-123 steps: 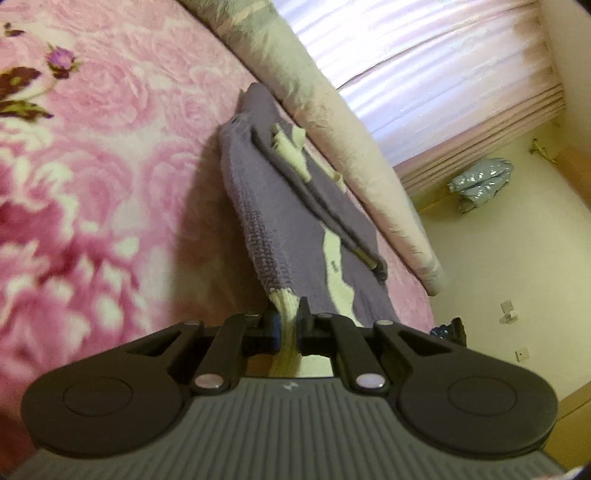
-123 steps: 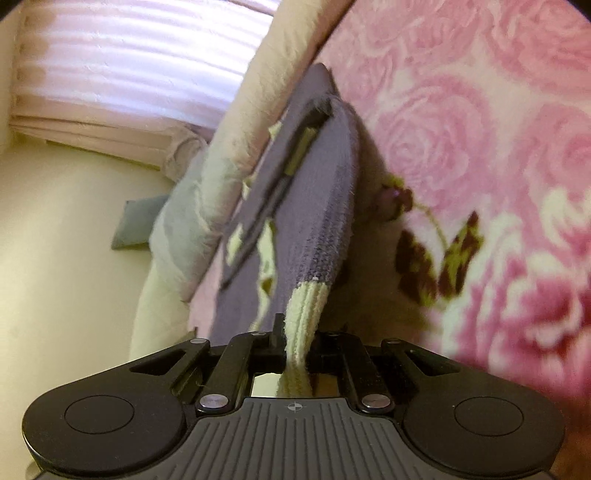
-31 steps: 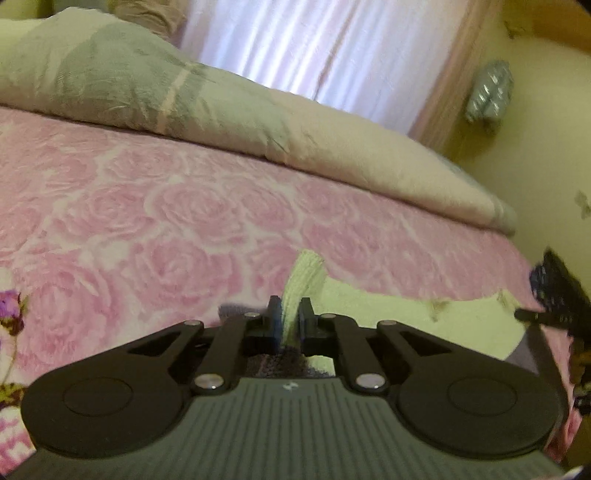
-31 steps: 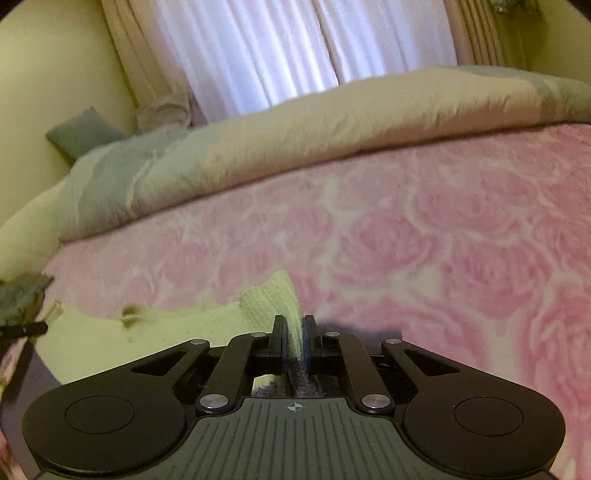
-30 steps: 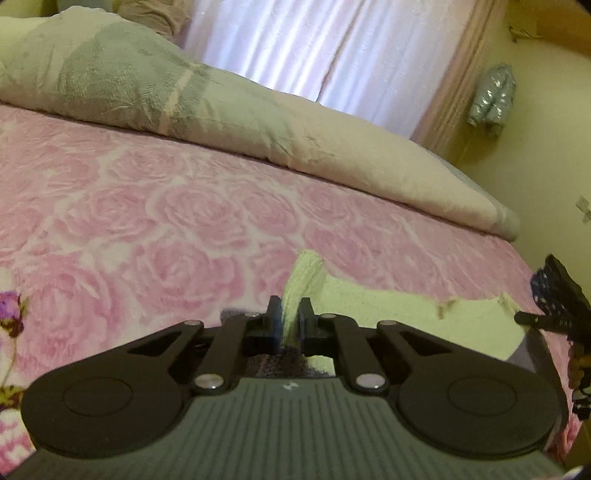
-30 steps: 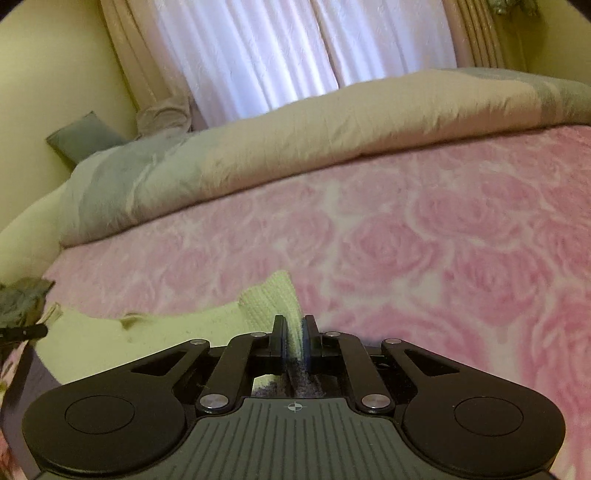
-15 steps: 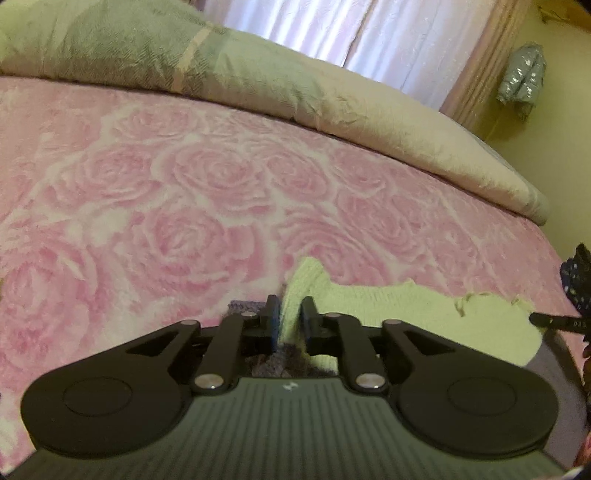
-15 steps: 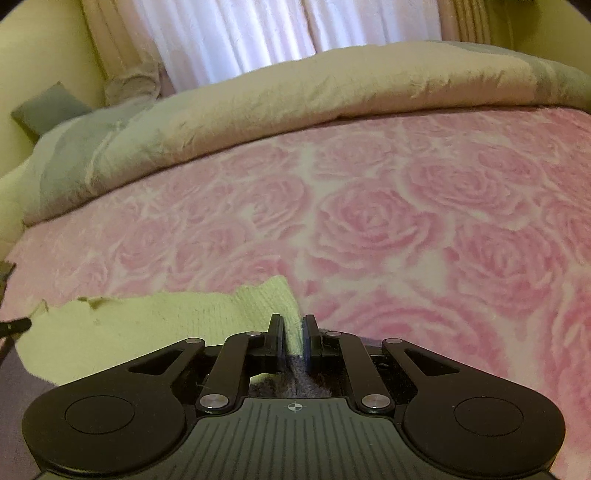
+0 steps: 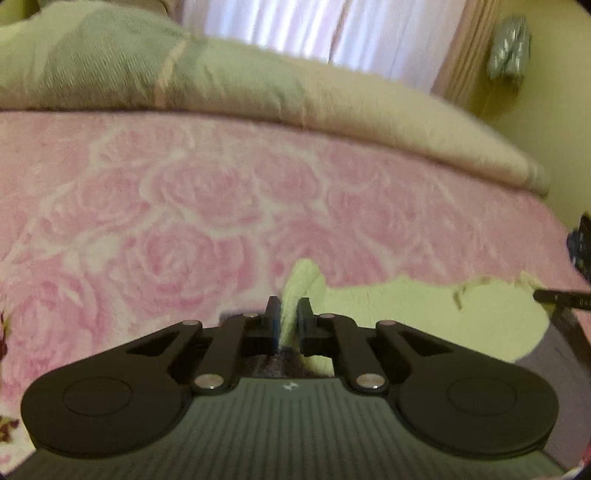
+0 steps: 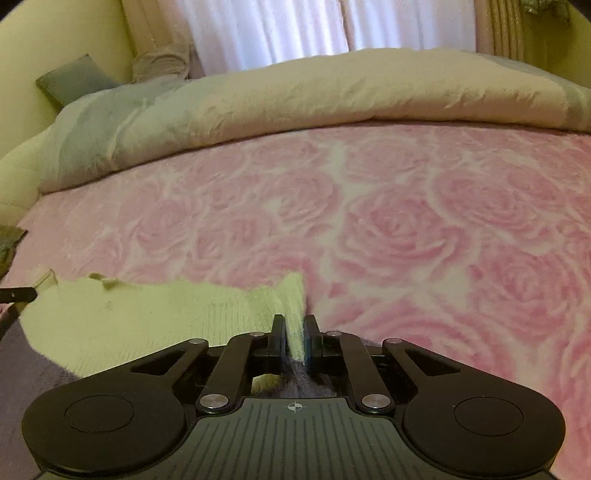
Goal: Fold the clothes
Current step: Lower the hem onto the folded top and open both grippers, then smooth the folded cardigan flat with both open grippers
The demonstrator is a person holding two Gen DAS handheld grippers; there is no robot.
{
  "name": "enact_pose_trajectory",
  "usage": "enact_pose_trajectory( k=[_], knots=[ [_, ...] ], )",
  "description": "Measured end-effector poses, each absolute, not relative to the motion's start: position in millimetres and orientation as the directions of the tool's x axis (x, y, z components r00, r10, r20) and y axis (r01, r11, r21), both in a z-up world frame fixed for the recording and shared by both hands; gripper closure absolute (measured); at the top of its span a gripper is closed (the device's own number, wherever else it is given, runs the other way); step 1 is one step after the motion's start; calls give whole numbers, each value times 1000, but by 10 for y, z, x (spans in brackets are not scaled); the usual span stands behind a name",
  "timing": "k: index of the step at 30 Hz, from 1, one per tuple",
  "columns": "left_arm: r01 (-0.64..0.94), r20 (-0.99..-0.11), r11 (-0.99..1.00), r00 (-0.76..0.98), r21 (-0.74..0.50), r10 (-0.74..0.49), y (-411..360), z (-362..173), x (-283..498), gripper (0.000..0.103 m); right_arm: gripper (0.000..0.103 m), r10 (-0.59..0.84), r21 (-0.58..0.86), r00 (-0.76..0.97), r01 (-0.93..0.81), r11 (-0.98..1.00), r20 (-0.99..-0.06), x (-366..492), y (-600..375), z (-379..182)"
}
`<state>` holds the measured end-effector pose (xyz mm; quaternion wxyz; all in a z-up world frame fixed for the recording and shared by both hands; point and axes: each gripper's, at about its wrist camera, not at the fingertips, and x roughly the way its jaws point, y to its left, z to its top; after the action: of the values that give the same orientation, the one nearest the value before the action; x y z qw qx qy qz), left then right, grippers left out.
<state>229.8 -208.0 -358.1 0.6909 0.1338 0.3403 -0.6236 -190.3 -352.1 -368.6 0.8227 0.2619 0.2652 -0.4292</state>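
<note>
A knitted sweater, purple with a pale yellow-green hem, lies stretched across the pink rose blanket. My left gripper is shut on the hem's left corner. In the right wrist view the same hem runs off to the left, and my right gripper is shut on its right corner. Purple knit shows below the hem near the lower left. The other gripper's dark fingertip pokes in at the right edge of the left wrist view.
A rolled beige and grey-green duvet lies along the far side of the bed under white curtains. A grey pillow rests at the far left. Yellow walls flank the bed; a silvery jacket hangs at the far right.
Both grippers swung from holding the sweater hanging lengthwise to level with the bed, then moved forward and low with the hem; the views now tilt slightly up again. Both grips held.
</note>
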Motion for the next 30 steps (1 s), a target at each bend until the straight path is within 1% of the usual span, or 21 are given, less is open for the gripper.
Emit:
enact_pose_trajectory(
  k=[1,2,4,5,6,7,8,9,11,13,16,18,20,21,23,25,26,27,30],
  knots=[
    [951,-610,188,-2,-247,-792,-2042,-3590,2303,95,96,-588,208,490,851,482,-644,-1937,-3506,-3675],
    [950,-605,200,15,-239,-796,-2035,-3626,2305,94,96,-605,219,486,859,462,-631,-1972,-3502,-3675],
    [954,-655,224,41,-198,-755,-2103,-3764,2279,92,95,-600,222,451,881,418,-661,-1973,-3553,-3761],
    [956,-661,228,50,-186,-749,-2114,-3775,2264,89,95,-596,217,439,886,409,-672,-1962,-3569,-3792],
    [955,-663,236,61,-178,-746,-2115,-3730,2257,87,87,-592,211,429,891,403,-682,-1949,-3582,-3819],
    [954,-663,250,78,-168,-744,-2095,-3658,2248,85,55,-606,187,396,906,379,-690,-1949,-3573,-3776],
    [952,-663,263,95,-159,-743,-2073,-3586,2237,82,41,-622,159,357,923,351,-697,-1951,-3560,-3719],
    [953,-648,263,104,-153,-755,-1995,-3494,2175,84,36,-649,144,344,929,342,-678,-1976,-3483,-3631],
    [954,-617,263,123,-141,-777,-1839,-3312,2052,87,36,-705,119,327,937,329,-629,-2036,-3308,-3445],
    [956,-585,261,137,-132,-799,-1683,-3132,1927,87,36,-694,172,399,911,375,-600,-2045,-3087,-3291],
    [964,-587,66,-103,-259,-803,-1525,-3064,1512,89,36,-634,172,469,864,472,-614,-1813,-2731,-3333],
    [964,-597,-43,-197,-262,-778,-1480,-3116,1134,90,36,-590,170,510,828,535,-626,-1649,-2492,-3371],
    [970,-612,-99,-218,-223,-761,-1474,-3205,855,90,36,-542,170,547,786,594,-638,-1486,-2253,-3409],
    [974,-629,-107,-210,-198,-748,-1485,-3278,749,90,36,-517,170,565,764,623,-644,-1404,-2134,-3428],
    [986,-693,-90,-163,-141,-702,-1551,-3514,644,90,36,-538,64,486,780,622,-689,-1314,-2030,-3574],
    [991,-682,-115,-134,-72,-719,-1507,-3627,619,90,36,-574,-21,438,782,623,-692,-1376,-1969,-3686],
    [992,-682,-116,-118,-49,-722,-1479,-3626,622,93,36,-580,-18,443,785,620,-684,-1467,-1968,-3698],
    [996,-680,-88,-88,-35,-728,-1443,-3618,691,98,37,-587,-15,436,795,607,-682,-1561,-1985,-3702],
    [1000,-672,-2,1,3,-740,-1335,-3595,903,100,38,-612,-8,410,826,563,-676,-1844,-2040,-3703]
  ],
)
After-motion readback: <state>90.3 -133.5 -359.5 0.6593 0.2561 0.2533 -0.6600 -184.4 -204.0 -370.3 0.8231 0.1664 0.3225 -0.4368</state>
